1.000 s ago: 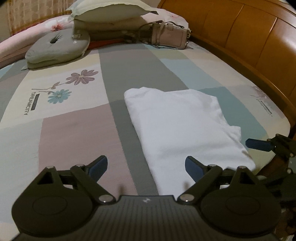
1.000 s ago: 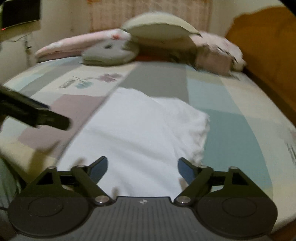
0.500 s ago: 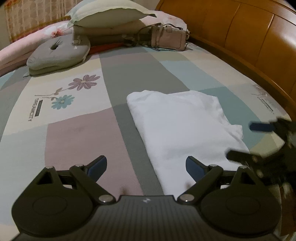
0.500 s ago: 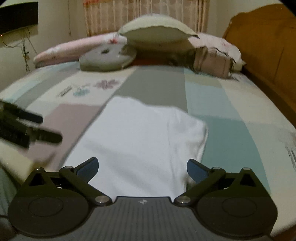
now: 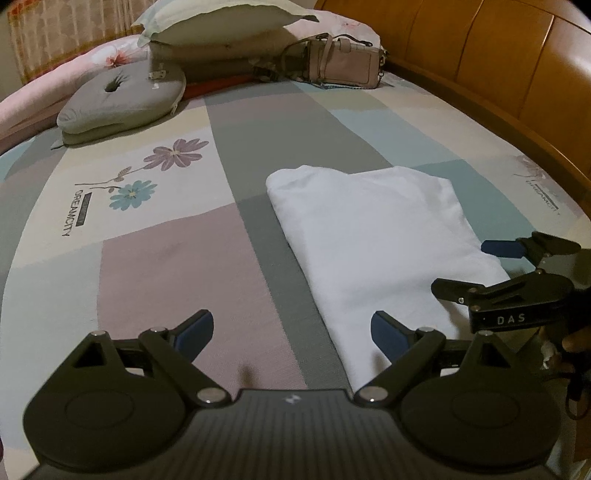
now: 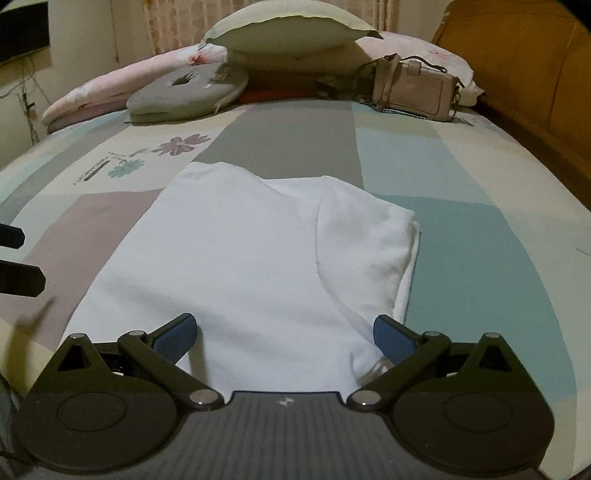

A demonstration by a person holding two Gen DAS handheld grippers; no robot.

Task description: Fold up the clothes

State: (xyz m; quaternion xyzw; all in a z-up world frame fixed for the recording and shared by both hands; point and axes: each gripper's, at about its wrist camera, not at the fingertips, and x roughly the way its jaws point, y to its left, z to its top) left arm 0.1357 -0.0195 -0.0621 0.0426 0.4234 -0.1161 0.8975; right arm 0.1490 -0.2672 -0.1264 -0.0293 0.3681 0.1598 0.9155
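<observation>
shirt [image 6: 236,258]: plain white
bedsheet [image 5: 155,280]: my view shows grey, mauve, teal and cream blocks, with purple and blue flowers
cushion [image 5: 122,99]: grey
handbag [image 6: 413,90]: pale pink
headboard [image 5: 498,70]: orange-brown wood
my tool pads [image 6: 173,338]: blue

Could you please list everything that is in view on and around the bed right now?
folded garment: one, white, middle of the bed, nearest the grippers
bedsheet: one, pastel patchwork with flowers, covering the bed
round cushion: one, grey, far left
pillow: one, pale green, at the far end
handbag: one, beige-pink, far right
bed frame: one, orange-brown wood, right side
left gripper: open, empty
right gripper: open, over the garment's near edge
</observation>
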